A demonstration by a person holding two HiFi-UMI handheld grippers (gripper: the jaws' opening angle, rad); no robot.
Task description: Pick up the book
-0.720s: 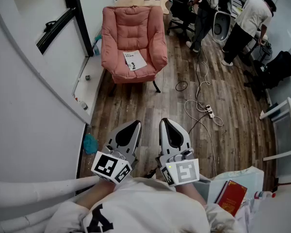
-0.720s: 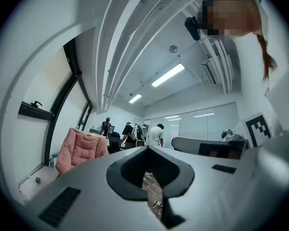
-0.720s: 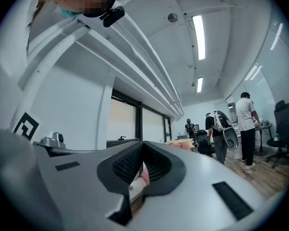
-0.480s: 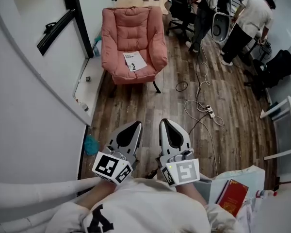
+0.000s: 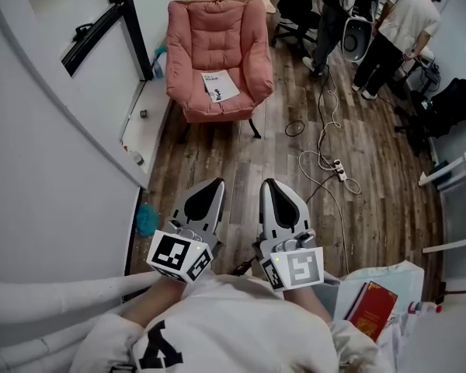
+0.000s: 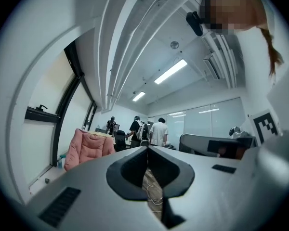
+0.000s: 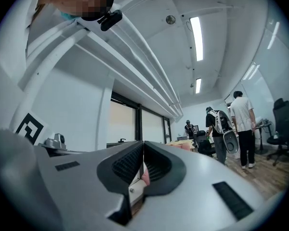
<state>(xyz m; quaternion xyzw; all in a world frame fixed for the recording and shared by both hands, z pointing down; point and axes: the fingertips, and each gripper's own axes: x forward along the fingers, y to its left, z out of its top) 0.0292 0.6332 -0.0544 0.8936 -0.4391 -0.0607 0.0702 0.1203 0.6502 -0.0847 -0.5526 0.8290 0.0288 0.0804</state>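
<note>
A white, thin book [image 5: 219, 85] lies on the seat of a pink armchair [image 5: 217, 33] at the far end of the wooden floor. My left gripper [image 5: 213, 185] and right gripper [image 5: 271, 183] are held side by side close to my body, well short of the chair, both shut with nothing between the fingers. In the left gripper view the left gripper [image 6: 147, 149] points level into the room, with the armchair [image 6: 89, 147] to its left. The right gripper [image 7: 143, 145] shows shut too. A red book [image 5: 370, 309] rests on white things at my lower right.
Cables and a power strip [image 5: 338, 168] trail across the floor right of the chair. Several people [image 5: 388, 29] stand at the back right near black office chairs. A white wall with a dark door frame [image 5: 85, 37] runs along the left. A white table [image 5: 458, 208] stands at the right.
The head view has shifted a little, so the armchair sits slightly higher in the picture. Both grippers stay shut and side by side.
</note>
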